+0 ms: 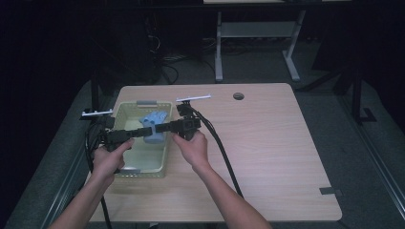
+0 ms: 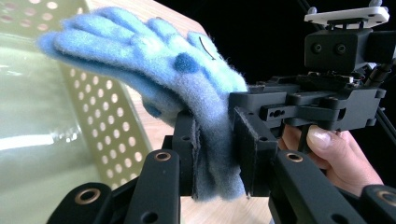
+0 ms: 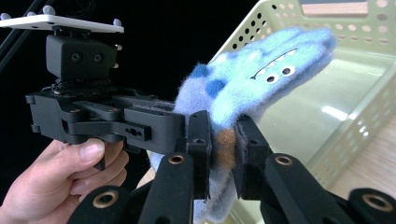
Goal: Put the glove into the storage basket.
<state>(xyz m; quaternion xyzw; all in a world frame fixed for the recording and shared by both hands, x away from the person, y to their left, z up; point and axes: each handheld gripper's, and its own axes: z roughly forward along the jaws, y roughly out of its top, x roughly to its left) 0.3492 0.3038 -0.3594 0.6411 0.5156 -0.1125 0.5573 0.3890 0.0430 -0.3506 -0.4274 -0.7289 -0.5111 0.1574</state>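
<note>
High view: over the pale green basket [image 1: 125, 110] on the wooden surface [image 1: 267, 143], both hand-held grippers meet at a blue fuzzy glove [image 1: 154, 125].

Left gripper view: the left hand-held gripper [image 2: 215, 154] pinches the glove's cuff.

Right gripper view: the right hand-held gripper [image 3: 221, 154] is clamped on the cuff too.

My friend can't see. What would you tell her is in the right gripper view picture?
A fuzzy blue monster glove with googly eyes is pinched in the right claw. The left claw, held by a hand, grips it too, beside a pale green basket.
</note>
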